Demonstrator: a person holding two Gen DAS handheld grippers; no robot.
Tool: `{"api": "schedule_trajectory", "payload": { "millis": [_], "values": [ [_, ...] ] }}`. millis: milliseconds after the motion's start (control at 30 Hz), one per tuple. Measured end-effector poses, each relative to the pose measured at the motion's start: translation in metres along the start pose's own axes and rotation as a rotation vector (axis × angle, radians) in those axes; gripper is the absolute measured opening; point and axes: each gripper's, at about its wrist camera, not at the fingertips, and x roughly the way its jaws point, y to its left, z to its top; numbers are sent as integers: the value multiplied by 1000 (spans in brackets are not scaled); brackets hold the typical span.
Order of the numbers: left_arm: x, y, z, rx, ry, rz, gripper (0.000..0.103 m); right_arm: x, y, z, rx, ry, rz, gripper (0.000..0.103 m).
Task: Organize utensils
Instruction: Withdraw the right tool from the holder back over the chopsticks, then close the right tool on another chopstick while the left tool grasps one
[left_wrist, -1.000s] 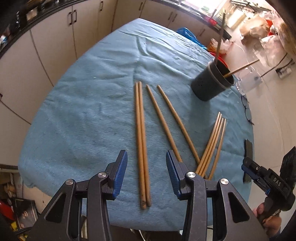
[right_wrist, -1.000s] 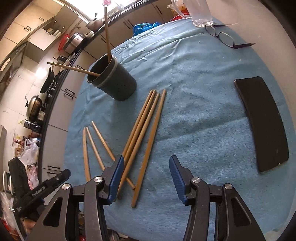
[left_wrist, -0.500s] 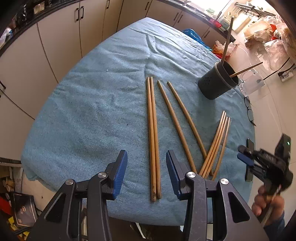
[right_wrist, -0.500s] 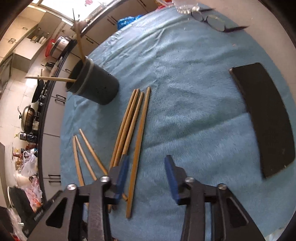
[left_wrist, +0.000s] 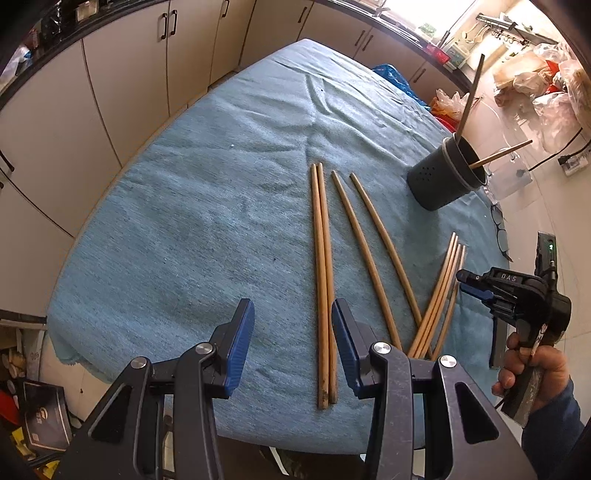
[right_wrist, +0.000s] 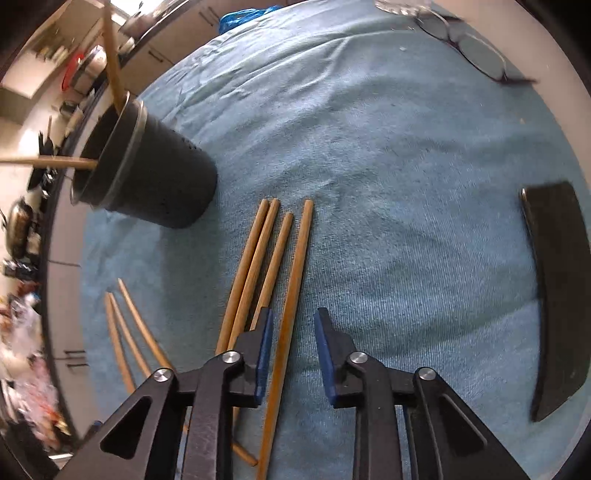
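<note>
Your right claw (right_wrist: 291, 350) points steeply down over the blue-covered surface (right_wrist: 388, 221), and its jaws are closing. One chopstick (right_wrist: 291, 306), the rightmost of a fanned group of four (right_wrist: 258, 266), runs straight between the blue pads (right_wrist: 265, 350). A gap shows on both sides of it, so the pads are not pressing on it yet. The other three of that group lie just left of the left pad, their far ends pointing toward the dark utensil cup (right_wrist: 147, 173). That cup stands near those far ends and already holds two sticks that lean out over its rim.

Your left claw (left_wrist: 291, 343) hangs above the near edge of the surface with its jaws apart and nothing clamped. A pair of chopsticks (left_wrist: 323, 280) lies side by side, touching, and its near ends reach in between the pads. To the right of the pair two more chopsticks (left_wrist: 373, 254) lie apart from each other, slanting toward the fanned group.

In the left view your right hand (left_wrist: 532, 373) grips the handle of its claw at the right edge of the surface. A black phone (right_wrist: 554, 295) lies well to the right of the chopsticks, and a pair of glasses (right_wrist: 469, 48) sits at the far edge.
</note>
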Motion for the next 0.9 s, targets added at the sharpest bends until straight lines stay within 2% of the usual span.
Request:
{"api": "schedule_trajectory", "payload": {
  "millis": [100,267,333,433,567,767,900],
  "values": [
    [6,-4,7,17,21,-9,42,1,9,-2,-84,-9,-79,10],
    [25,-21,25,89,57,1,42,-4,-4,-9,-107,-22,-141,8],
    [35,-25,36,101,70,-8,42,-8,-18,-15,-78,-21,-128,8],
    [52,-28,54,108,91,31,42,-12,-32,-20,-51,-18,-109,8],
    [71,-28,75,111,127,37,39,-17,-36,-23,-33,-21,-91,7],
    [88,-30,89,134,150,80,31,-18,-51,-25,-14,-23,-56,6],
    [93,-34,90,143,160,62,31,-20,-50,-23,-19,-22,-62,6]
  ]
}}
